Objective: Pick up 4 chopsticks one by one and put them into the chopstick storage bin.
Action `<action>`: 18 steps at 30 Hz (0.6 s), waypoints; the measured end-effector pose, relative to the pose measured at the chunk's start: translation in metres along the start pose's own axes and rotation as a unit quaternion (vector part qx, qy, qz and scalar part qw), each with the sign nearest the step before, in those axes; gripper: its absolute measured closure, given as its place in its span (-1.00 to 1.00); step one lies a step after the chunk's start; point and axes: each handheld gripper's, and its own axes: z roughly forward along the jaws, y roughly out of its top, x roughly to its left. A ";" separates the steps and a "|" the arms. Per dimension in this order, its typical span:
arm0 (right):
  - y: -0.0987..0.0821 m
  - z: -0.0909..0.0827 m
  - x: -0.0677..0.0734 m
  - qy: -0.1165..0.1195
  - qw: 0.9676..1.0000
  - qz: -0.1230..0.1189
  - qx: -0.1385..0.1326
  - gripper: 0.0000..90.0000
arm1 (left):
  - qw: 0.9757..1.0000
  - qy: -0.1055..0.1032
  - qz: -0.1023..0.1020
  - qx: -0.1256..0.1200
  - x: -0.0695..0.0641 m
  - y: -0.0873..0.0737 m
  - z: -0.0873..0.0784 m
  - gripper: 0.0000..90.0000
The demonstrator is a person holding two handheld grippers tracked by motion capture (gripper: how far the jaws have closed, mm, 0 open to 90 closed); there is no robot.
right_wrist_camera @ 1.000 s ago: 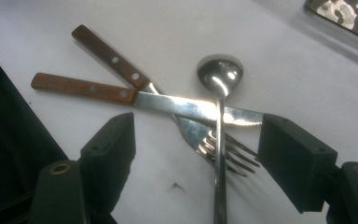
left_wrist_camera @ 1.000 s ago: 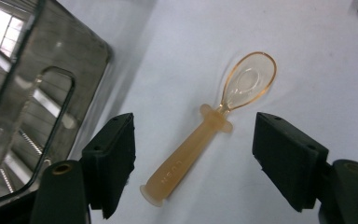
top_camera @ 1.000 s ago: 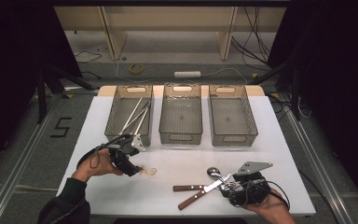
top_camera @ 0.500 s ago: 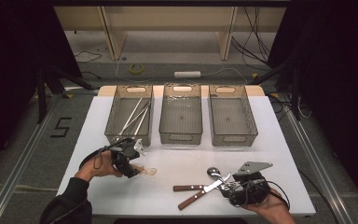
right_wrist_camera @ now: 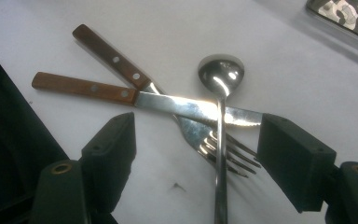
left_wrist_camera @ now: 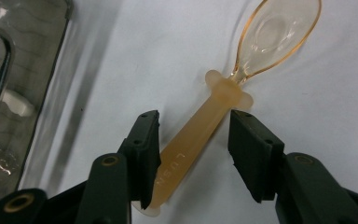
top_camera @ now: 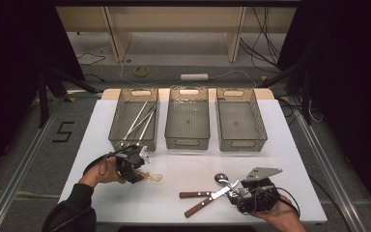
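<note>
Amber plastic spoon (left_wrist_camera: 214, 126) lies flat on the white bench (top_camera: 280, 159) near the left bin (top_camera: 134, 118); the left tool (left_wrist_camera: 193, 154), jaws just closing around its handle without gripping, should squeeze mid-handle squarely

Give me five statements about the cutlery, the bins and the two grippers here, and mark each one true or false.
1. The left gripper straddles the handle of the amber plastic spoon. True; its jaws have just been closing, and a gap shows on at least one side of the handle.
2. The amber plastic spoon lies inside a bin. False: it lies on the white table.
3. The left bin holds long thin utensils. True.
4. The right gripper is clamped on the metal spoon. False: its jaws stand wide apart around the pile.
5. The knife and the fork have black plastic handles. False: both handles are brown wood with rivets.
</note>
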 end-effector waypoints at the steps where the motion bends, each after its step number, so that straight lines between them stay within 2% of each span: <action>1: 0.000 0.000 0.000 0.000 1.000 0.000 0.000 -0.36 | 1.000 0.002 0.002 0.001 0.000 0.000 0.000 0.19; 10: 0.000 0.000 0.000 0.000 1.000 0.000 0.001 -0.35 | 1.000 0.004 0.016 0.001 -0.002 0.001 0.001 0.30; 13: 0.000 0.000 0.000 0.001 1.000 -0.001 0.001 -0.35 | 1.000 0.006 0.025 0.003 -0.004 0.002 0.001 0.34; 14: 0.000 0.000 0.000 0.000 1.000 -0.001 0.001 -0.35 | 0.999 0.005 0.034 0.009 -0.003 0.002 0.001 0.36; 18: 0.000 0.000 0.000 0.001 1.000 0.000 0.000 -0.35 | 0.999 0.005 0.040 0.003 -0.004 0.002 0.001 0.41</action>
